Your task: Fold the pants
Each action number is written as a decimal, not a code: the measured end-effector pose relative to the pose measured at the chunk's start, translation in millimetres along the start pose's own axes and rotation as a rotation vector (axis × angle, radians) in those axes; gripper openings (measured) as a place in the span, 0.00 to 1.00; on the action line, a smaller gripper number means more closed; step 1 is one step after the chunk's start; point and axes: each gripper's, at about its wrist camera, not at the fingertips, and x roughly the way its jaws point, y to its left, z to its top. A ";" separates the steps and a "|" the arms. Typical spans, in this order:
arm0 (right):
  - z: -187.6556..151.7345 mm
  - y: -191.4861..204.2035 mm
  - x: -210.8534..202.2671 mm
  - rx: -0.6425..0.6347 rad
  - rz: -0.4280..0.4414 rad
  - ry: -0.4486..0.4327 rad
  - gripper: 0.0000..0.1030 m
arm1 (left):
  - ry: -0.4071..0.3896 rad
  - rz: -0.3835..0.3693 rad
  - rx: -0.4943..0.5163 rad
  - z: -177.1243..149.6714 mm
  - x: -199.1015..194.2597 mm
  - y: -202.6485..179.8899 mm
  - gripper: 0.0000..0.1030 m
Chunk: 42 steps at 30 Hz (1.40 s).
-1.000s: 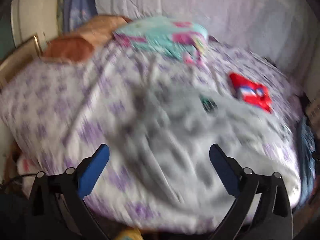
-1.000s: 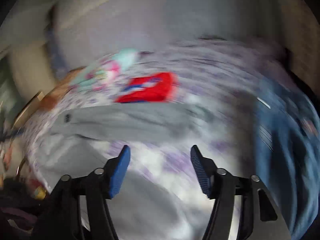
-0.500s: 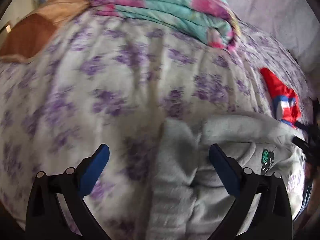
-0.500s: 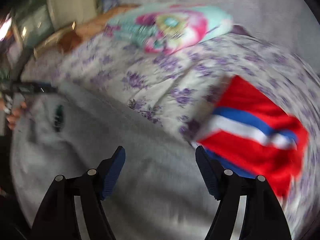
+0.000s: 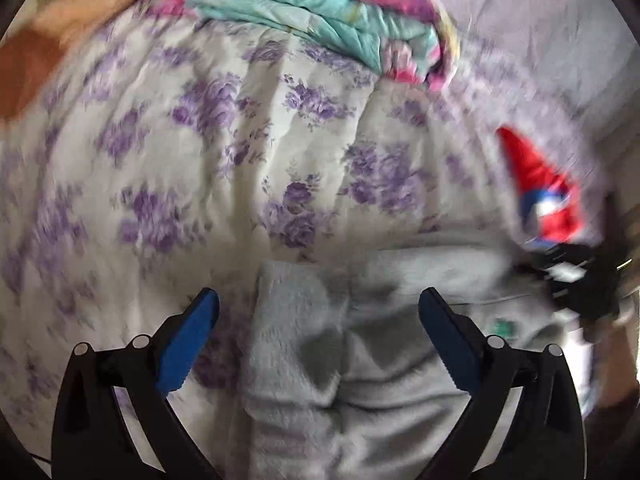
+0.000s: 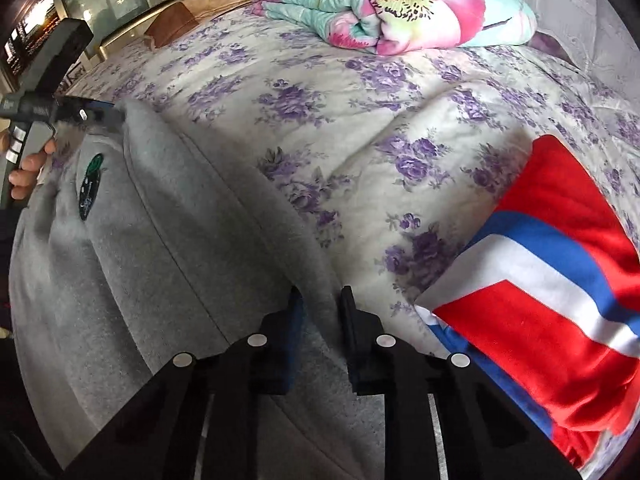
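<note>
Grey pants [image 6: 168, 264] spread across lower left of the right wrist frame, on the floral bed [image 6: 360, 120]. Right tool [image 6: 320, 300] just closed, pinching a raised pants fold. Left tool [image 5: 318, 328] spread wide over the rumpled pants, gripping nothing.

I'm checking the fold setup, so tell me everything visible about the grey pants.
The grey pants are soft fleece with a long seam and a small dark green logo patch. They lie rumpled on the purple-flowered bedspread. The right gripper has just closed, pinching one edge. The left gripper stands open, a bunched fold between its fingers. The red, white and blue cloth lies beside them.
</note>
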 end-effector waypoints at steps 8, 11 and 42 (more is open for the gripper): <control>-0.1 6.8 -9.8 -0.014 -0.079 -0.063 0.06 | -0.019 -0.103 -0.013 0.5 -4.2 -10.8 0.32; 1.6 7.2 -36.5 0.004 -0.089 -0.142 0.06 | -0.076 -0.103 0.021 -1.8 -21.5 -17.4 0.23; -210.1 209.5 -86.2 0.051 0.129 -0.374 0.07 | -0.091 -0.451 -0.197 -189.9 -142.3 -4.5 0.70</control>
